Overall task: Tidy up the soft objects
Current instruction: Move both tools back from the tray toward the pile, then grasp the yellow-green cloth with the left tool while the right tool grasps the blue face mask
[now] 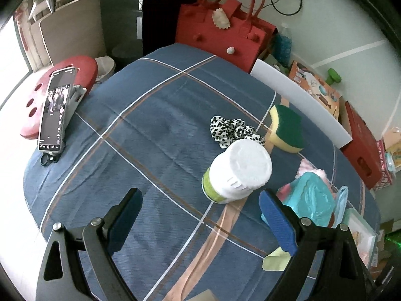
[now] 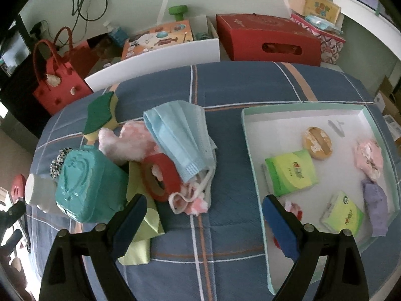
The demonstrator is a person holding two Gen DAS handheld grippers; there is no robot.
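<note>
The blue plaid-covered table (image 1: 155, 135) is left widely bare on its near and left sides, up to the phone on a grey stand (image 1: 56, 107) at the left edge. The shallow mint-rimmed white tray (image 2: 253, 150) is set at the table's right, cut off below by the frame; two green tissue packets (image 2: 290, 171), pink and lilac cloths and a round tan puff are held in it. The remaining soft things are heaped left of it: a light-blue face mask (image 2: 180, 135), pink plush (image 2: 130, 143), green-and-yellow sponge (image 1: 287, 129) and leopard-print scrunchie (image 1: 235, 130), partly hidden behind a teal embossed box (image 2: 87, 185) and white-lidded jar (image 1: 238, 170). The left gripper (image 1: 200, 215) and right gripper (image 2: 204, 218) are both seen spread wide, empty.
</note>
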